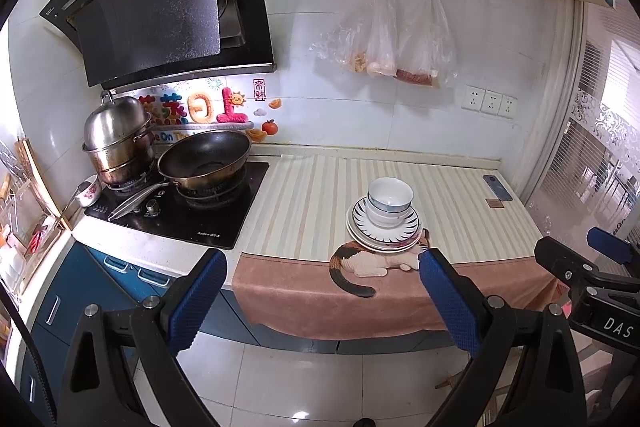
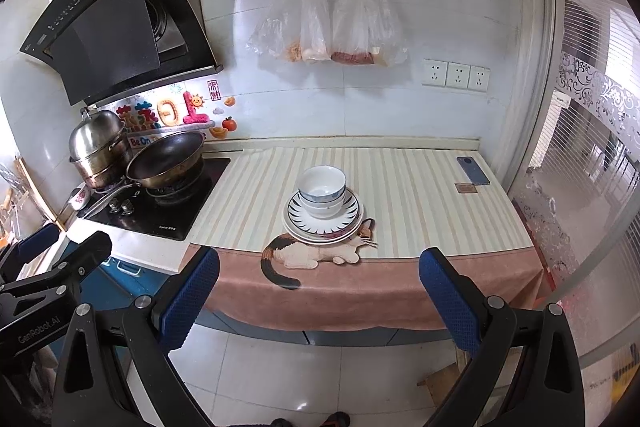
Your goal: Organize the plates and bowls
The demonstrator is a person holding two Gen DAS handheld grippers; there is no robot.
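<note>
White bowls (image 1: 390,201) are stacked on a pile of plates (image 1: 362,235) on the striped counter mat; the top plate has a black ray pattern. The same bowls (image 2: 322,189) and plates (image 2: 298,223) show in the right wrist view. My left gripper (image 1: 320,263) is open and empty, held in front of the counter edge, short of the stack. My right gripper (image 2: 318,267) is open and empty, also short of the counter edge. The right gripper's body (image 1: 592,279) shows at the right of the left wrist view.
A wok (image 1: 204,157) and a steel steamer pot (image 1: 118,139) sit on the stove at left. A small bowl with a spoon (image 1: 88,191) is beside the stove. A phone (image 1: 497,187) lies at the back right. Plastic bags (image 1: 392,39) hang on the wall.
</note>
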